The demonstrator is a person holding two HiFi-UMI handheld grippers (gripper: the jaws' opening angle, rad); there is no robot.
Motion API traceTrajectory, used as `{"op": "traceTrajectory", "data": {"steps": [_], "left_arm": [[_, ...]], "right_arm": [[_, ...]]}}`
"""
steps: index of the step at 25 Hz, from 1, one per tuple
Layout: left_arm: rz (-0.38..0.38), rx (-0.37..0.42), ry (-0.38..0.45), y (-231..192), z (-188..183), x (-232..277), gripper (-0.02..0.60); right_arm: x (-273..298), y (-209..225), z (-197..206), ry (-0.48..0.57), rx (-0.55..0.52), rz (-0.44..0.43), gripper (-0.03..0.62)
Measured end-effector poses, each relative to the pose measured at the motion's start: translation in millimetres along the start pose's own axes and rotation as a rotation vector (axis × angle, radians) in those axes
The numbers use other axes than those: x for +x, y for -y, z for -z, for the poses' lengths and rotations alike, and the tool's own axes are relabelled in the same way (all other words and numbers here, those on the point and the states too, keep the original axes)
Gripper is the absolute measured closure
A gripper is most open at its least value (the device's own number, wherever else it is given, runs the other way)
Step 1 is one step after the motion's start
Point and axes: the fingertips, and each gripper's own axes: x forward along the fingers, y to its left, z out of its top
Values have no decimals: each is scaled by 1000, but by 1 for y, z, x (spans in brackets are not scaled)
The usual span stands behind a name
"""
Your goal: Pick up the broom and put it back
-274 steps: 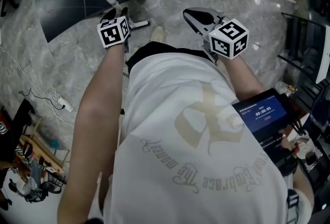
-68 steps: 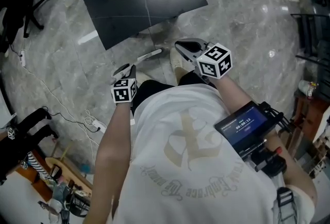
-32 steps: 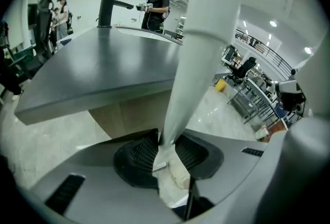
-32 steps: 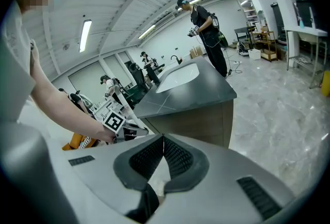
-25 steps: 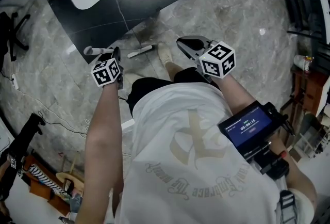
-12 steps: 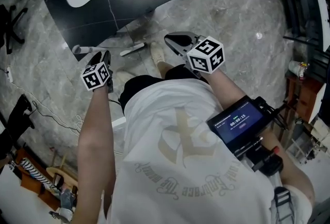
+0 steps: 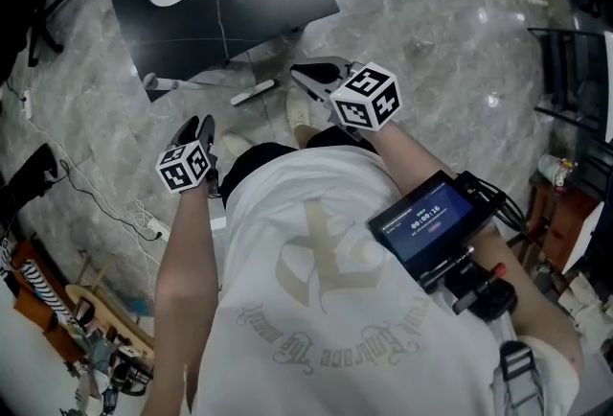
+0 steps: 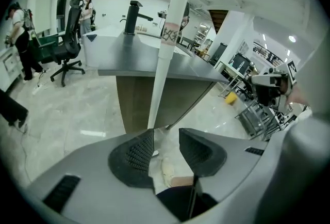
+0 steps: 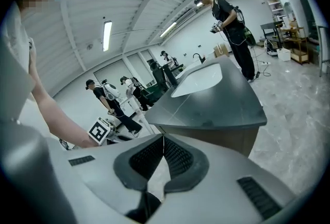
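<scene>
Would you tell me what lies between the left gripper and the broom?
Only bare floor, as the left gripper view shows. The left gripper has just been opening its jaws and holds nothing, and the broom leans against the table just beyond.

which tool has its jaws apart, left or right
The left tool: its jaws have just been opening and stand apart, nothing between them. The right tool is closed tight.

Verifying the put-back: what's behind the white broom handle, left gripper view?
The dark grey counter with a black tap. The white broom handle leans at its edge. Its foot is covered by the left gripper, jaws just opened, nothing between them.
</scene>
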Motion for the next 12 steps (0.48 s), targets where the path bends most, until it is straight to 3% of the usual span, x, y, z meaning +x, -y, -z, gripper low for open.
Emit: {"op": "traceTrajectory", "data": {"steps": [5, 12], "left_arm": [[46, -37, 78, 25, 10, -36, 453], [66, 58, 237, 51, -25, -88, 553]], "right_arm": [[7, -17, -8, 12, -63, -77, 577], [14, -37, -21, 30, -112, -133, 577]]}}
